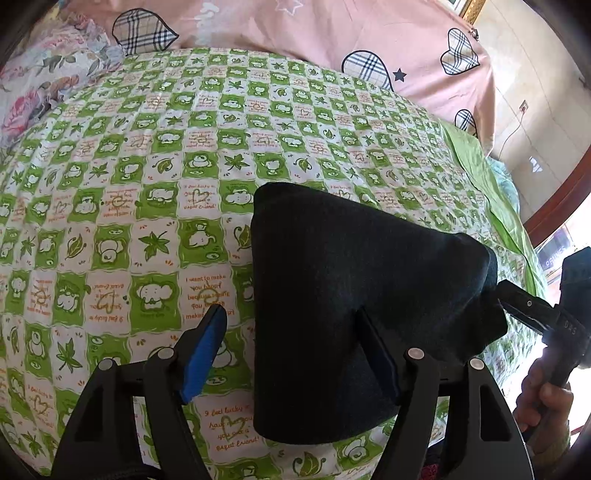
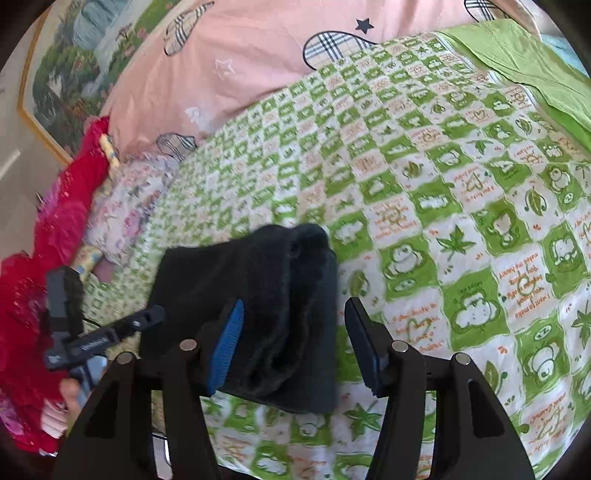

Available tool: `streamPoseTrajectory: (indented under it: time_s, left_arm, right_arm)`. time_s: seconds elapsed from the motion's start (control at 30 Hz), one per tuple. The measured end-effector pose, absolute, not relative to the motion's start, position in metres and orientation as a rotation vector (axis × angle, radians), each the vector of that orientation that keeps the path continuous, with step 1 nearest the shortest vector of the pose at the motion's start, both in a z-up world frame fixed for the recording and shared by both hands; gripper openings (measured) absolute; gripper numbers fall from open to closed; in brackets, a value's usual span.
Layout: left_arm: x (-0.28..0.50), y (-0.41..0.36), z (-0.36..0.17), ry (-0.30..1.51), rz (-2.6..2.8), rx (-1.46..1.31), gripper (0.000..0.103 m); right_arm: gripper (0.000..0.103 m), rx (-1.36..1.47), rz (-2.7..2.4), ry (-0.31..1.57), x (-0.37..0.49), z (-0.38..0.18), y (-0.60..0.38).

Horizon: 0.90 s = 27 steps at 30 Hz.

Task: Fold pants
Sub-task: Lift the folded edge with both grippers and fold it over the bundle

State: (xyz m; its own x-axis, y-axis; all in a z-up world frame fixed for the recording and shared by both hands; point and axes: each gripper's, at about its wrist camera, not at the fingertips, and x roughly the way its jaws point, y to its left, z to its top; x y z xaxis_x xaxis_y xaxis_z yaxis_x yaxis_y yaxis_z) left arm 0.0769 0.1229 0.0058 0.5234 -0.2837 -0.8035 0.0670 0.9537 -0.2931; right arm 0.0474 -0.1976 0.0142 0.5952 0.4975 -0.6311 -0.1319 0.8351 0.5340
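The dark pants [image 1: 354, 295] lie folded into a compact bundle on the green-and-white checked bedsheet [image 1: 147, 177]. In the left wrist view my left gripper [image 1: 291, 350] is open, its jaws spread around the bundle's near left edge; the right finger lies over the fabric. In the right wrist view the pants [image 2: 266, 295] show a fuzzy lining at the open end. My right gripper [image 2: 295, 343] is open, its jaws either side of the bundle's near right end. The right gripper also shows in the left wrist view [image 1: 524, 306], at the bundle's right corner.
A pink quilt with plaid hearts [image 1: 295, 33] lies piled at the back of the bed. A floral pillow [image 1: 40, 85] lies at the left. Red fabric [image 2: 44, 258] lies beside the bed. A green sheet edge [image 1: 491, 192] and a wooden bed frame [image 1: 554, 206] are at the right.
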Motion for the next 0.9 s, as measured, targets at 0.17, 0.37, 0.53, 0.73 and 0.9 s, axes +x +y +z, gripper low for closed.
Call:
streamPoseTrajectory:
  time_s: [0.17,0.37,0.53,0.73,0.9]
  left_arm:
    - [0.086,0.131,-0.007,1.043,-0.23,-0.321,0.076]
    - [0.089,0.136,-0.022,1.064,-0.261,-0.377,0.076]
    - [0.094,0.132,-0.034,1.088,-0.276,-0.411,0.071]
    - [0.093,0.129,-0.032,1.07,-0.3,-0.424,0.046]
    - [0.083,0.128,-0.013,1.019,-0.299,-0.407,0.036]
  right_arm:
    - [0.06,0.481,0.385,0.909,0.054,-0.002,-0.193]
    - [0.061,0.549,0.412,0.932,0.058,-0.022,-0.199]
    - [0.061,0.558,0.433,0.941,0.062,-0.026,-0.195]
    - [0.059,0.511,0.456,0.944,0.064,-0.027,-0.183]
    - [0.049,0.485,0.481,0.904,0.059,-0.014,-0.179]
